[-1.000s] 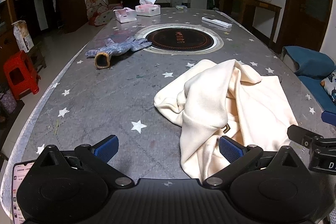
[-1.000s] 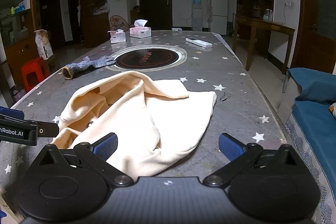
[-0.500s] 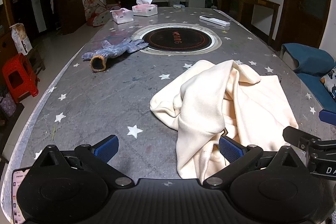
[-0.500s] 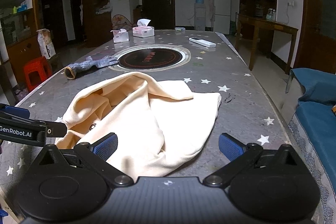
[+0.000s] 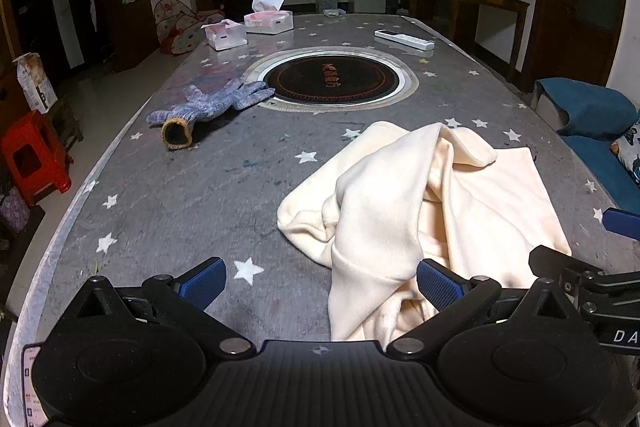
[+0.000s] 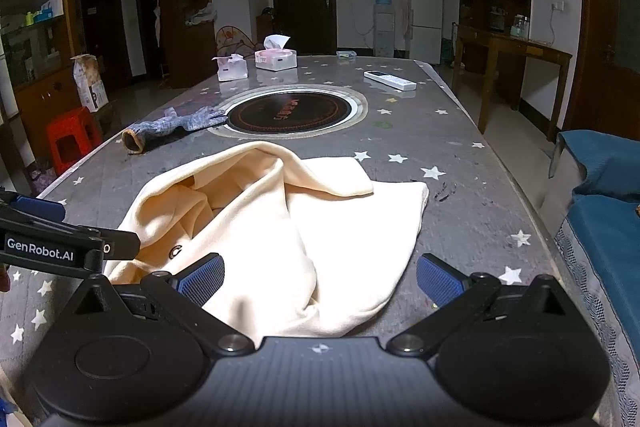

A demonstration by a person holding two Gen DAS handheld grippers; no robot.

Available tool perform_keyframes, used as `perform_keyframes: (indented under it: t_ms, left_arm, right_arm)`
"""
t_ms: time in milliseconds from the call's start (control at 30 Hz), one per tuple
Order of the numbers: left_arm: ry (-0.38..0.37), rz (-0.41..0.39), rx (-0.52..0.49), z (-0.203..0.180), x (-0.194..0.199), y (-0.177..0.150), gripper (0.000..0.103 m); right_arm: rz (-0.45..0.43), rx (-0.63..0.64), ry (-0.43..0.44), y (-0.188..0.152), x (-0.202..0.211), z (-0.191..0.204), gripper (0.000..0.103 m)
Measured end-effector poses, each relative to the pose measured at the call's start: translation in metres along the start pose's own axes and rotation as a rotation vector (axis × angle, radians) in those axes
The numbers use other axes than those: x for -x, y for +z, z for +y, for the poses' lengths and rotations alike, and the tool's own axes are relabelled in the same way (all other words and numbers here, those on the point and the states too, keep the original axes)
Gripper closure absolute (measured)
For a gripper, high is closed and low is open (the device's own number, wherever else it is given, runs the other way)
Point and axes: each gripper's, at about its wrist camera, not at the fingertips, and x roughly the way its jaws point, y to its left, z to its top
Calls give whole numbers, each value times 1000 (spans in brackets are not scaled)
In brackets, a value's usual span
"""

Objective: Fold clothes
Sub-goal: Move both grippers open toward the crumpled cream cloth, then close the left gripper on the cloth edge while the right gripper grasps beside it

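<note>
While both tongs gape, cream garment (image 5: 420, 203) crumpled, grey table (image 5: 200, 195)

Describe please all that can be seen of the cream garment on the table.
The cream garment is one plain, soft piece of cloth, like fleece or knit. It lies crumpled on the grey star-patterned table, unfolded: one layer is thrown over itself in a ridge, the far part lies flat. A small dark mark shows near its left edge. Its near edge reaches between the open fingers of the right gripper, and beside the left gripper. Neither holds it.
</note>
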Motion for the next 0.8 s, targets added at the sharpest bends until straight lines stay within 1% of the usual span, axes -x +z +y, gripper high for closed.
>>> perform_keyframes:
  t_ms: [433, 800]
  left_arm:
    - [2, -13, -37, -12, -12, 21, 0]
    - [-47, -29, -64, -16, -20, 30, 1]
  right_arm:
    - [1, 4, 0, 9, -10, -5, 0]
    - [1, 18, -23, 19, -15, -4, 0]
